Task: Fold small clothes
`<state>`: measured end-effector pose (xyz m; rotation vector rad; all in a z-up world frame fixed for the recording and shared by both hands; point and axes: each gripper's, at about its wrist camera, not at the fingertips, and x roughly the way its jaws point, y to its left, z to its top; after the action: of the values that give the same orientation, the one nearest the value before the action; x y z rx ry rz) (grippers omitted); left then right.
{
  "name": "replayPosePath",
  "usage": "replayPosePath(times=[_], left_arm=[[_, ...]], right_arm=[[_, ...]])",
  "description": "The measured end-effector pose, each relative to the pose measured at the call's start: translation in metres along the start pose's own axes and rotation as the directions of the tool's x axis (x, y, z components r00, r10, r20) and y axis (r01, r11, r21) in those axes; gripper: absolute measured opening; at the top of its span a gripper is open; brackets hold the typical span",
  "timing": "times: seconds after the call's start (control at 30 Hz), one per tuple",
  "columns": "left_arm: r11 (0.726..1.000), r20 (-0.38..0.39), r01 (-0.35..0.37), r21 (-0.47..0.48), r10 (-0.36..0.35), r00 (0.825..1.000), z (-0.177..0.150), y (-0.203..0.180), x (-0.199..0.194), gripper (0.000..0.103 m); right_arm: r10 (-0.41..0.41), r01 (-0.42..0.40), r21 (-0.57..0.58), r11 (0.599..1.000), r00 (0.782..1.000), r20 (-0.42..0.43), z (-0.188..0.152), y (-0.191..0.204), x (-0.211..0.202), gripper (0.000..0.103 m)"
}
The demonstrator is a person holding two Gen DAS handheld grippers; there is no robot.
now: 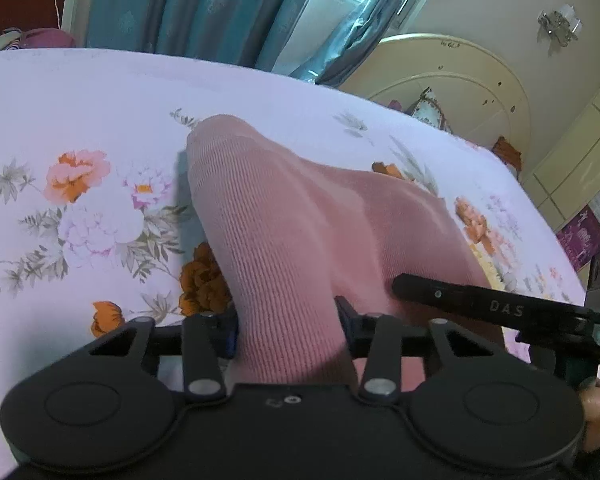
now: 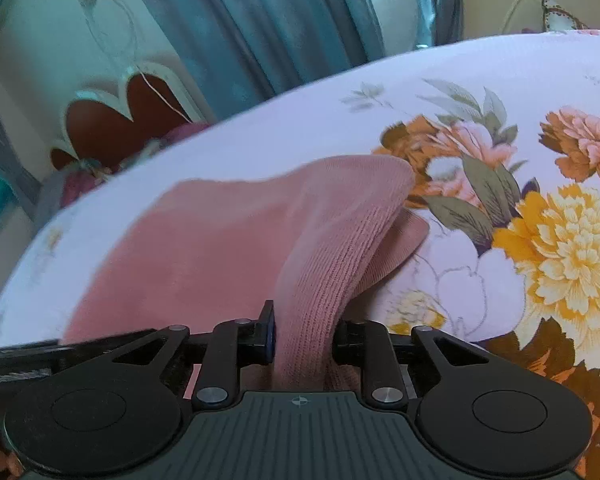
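A pink ribbed knit garment (image 1: 284,216) lies bunched on a floral bed sheet (image 1: 80,100). My left gripper (image 1: 288,320) is shut on a raised fold at the garment's near edge, and the cloth fills the gap between its jaws. To its right, a black finger (image 1: 480,304) of the other gripper rests on the same cloth. In the right wrist view the pink garment (image 2: 220,240) rises in a ridge, and my right gripper (image 2: 304,332) is shut on the near end of it. The cloth's far end curls over the sheet (image 2: 500,80).
Teal curtains (image 1: 204,4) hang beyond the bed's far edge. A cream rounded headboard (image 1: 460,76) and a pillow (image 1: 430,108) are at the right. A red and white scalloped piece of furniture (image 2: 112,120) stands past the bed's left side.
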<state>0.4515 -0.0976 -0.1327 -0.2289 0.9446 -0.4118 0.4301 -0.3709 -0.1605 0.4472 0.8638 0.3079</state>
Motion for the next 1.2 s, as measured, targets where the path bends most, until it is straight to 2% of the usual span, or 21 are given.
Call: replayPosePath(times=[0.17, 0.4, 0.5, 0.67, 0.9, 1.1, 1.2], left_arm=[[0.999, 0.023, 0.015, 0.028, -0.015, 1.0, 0.008, 0.0, -0.025, 0.04], [0.999, 0.069, -0.009, 0.048, 0.006, 0.998, 0.017, 0.039, -0.081, 0.04], [0.998, 0.093, -0.024, 0.051, 0.019, 0.995, 0.018, 0.073, -0.11, 0.04], [0.998, 0.108, -0.024, 0.053, 0.018, 0.994, 0.019, 0.15, -0.158, 0.04], [0.998, 0.106, -0.035, 0.045, 0.03, 0.994, 0.032, 0.265, -0.208, 0.04], [0.997, 0.118, -0.069, 0.015, 0.067, 0.991, 0.037, 0.342, -0.229, 0.04], [0.997, 0.129, -0.081, -0.006, 0.081, 0.988, 0.029, 0.364, -0.229, 0.04]], right_arm=[[0.026, -0.025, -0.016, 1.0, 0.999, 0.027, 0.008, 0.03, -0.016, 0.023], [0.076, -0.074, -0.038, 0.996, 0.996, 0.044, 0.004, 0.103, -0.012, 0.023], [0.092, -0.089, -0.06, 0.994, 0.995, 0.049, -0.004, 0.147, 0.001, 0.023], [0.095, -0.092, -0.059, 0.994, 0.994, 0.053, -0.023, 0.228, 0.034, 0.023], [0.115, -0.113, -0.054, 0.992, 0.993, 0.037, -0.046, 0.345, 0.105, 0.023], [0.132, -0.132, -0.08, 0.988, 0.991, -0.001, -0.058, 0.405, 0.168, 0.023], [0.127, -0.13, -0.094, 0.987, 0.991, -0.031, -0.064, 0.417, 0.193, 0.023]])
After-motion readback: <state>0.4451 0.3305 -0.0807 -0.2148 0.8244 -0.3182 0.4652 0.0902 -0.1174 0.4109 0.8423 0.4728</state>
